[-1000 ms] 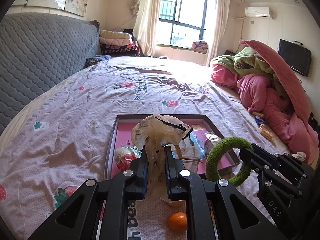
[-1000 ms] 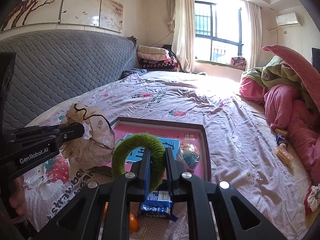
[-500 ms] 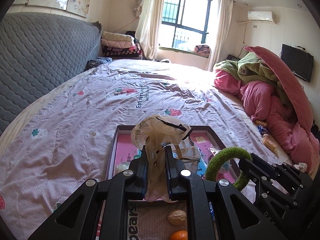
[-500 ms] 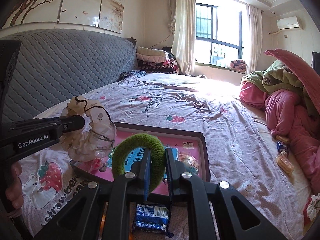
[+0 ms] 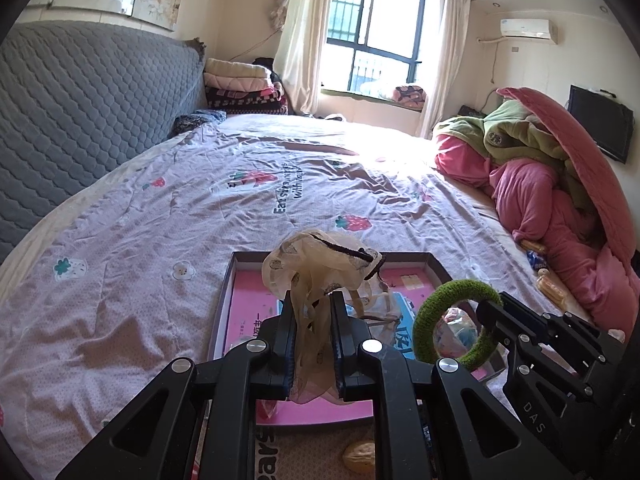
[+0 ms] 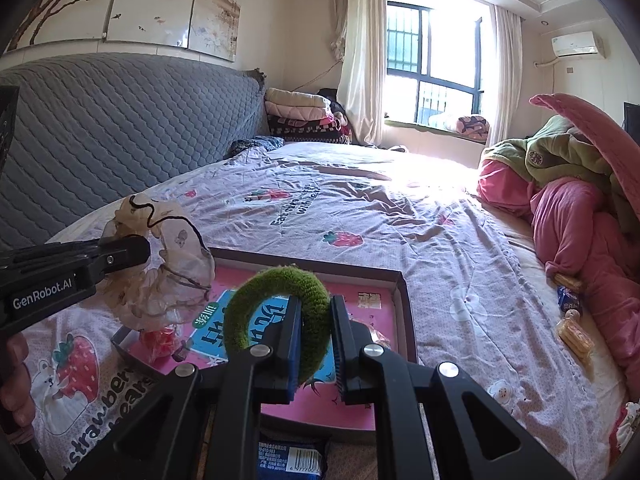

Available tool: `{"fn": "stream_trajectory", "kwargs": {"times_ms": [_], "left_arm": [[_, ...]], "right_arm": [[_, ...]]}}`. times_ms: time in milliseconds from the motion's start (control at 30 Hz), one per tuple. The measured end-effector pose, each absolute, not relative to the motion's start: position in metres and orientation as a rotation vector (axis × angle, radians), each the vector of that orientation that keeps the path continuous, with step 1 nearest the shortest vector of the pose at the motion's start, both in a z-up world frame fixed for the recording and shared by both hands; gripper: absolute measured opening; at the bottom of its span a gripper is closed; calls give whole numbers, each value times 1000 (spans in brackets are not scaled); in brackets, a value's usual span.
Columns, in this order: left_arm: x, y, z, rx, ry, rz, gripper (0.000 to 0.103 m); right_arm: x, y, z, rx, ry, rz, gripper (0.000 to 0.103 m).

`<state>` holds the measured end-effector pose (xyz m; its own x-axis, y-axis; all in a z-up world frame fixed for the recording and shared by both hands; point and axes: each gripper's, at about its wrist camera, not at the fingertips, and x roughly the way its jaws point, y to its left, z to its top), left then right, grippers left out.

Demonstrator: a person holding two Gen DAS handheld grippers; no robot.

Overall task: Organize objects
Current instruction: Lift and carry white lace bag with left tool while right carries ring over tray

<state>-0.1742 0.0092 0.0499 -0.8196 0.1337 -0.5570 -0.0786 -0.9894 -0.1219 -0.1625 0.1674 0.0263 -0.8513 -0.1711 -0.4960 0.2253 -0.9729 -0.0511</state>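
left gripper (image 6: 120, 256) marked "genrobot.ai", bedsheet (image 6: 360, 216) printed "strawberry"

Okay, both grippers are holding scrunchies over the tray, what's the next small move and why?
Probably lower both a little and release. The left gripper holds the sheer scrunchie and the right gripper the green scrunchie, both above the pink tray, neither resting in it.

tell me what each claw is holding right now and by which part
Left claw: sheer beige fabric scrunchie, pinched by its hanging lower folds. Right claw: fuzzy green ring scrunchie, clamped across its right side.
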Motion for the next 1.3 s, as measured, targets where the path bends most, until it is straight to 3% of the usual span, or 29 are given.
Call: {"fn": "stream_trajectory", "kwargs": {"times_ms": [433,1300], "left_arm": [[-193,21,3,-1019,-119,2856,16],[-199,30,-25,-1112,-81,2809,16]], "right_arm": [[-176,167,-5,830,188,-2836,14],[-185,163,-27,908,231,-2817,14]]}}
